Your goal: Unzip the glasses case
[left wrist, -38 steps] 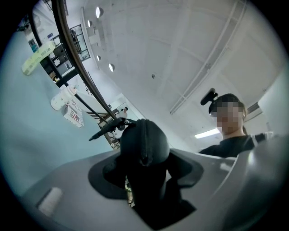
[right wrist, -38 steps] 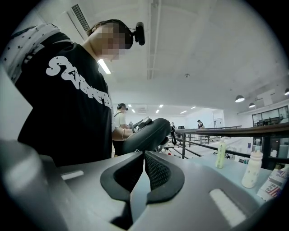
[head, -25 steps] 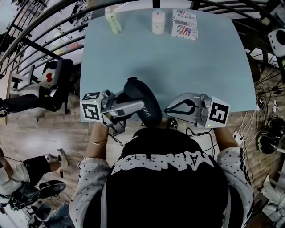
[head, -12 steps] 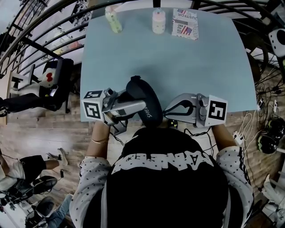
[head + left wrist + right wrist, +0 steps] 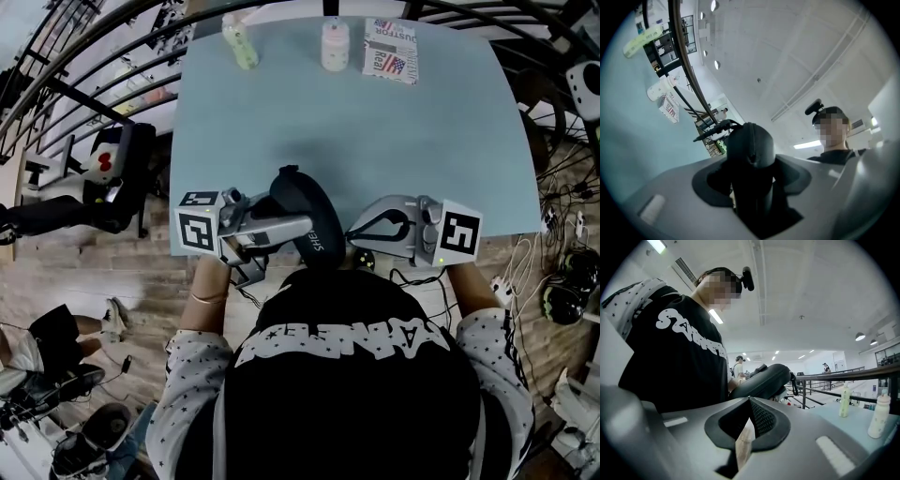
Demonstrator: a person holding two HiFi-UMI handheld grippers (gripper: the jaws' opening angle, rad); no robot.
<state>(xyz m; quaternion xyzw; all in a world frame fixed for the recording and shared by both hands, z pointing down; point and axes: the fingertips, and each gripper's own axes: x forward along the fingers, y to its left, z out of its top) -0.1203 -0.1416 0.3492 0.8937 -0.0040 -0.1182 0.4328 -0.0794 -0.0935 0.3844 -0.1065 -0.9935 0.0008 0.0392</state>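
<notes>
Beneath the black oval hard-shell glasses case, one pale blue flat tabletop is stretching away. The case is hanging over the tabletop's near edge, close to the person's chest.

Two grey hand-held grippers are working at the case. The left gripper is reaching in from the case's left side and clamping its jaws across the case's middle, holding it clear of the tabletop. The right gripper is sitting just to the right of the case's near end. Its jaws are pressing together with nothing showing between them, and its tip is pointing leftward at the case. Whether that tip is touching the case or its zip pull is not showing clearly.

The one case is lying with its long axis running slantwise, from far-left to near-right, so the right gripper is the free tool nearer to that near end. No opening is showing along the case, so the unzipping is probably not yet begun. The zip pull is too small to pick out.

Well beyond the case's far end, one small printed cardboard box is sitting. Two small bottles are standing to its left: one white plastic bottle and one pale green plastic bottle.
</notes>
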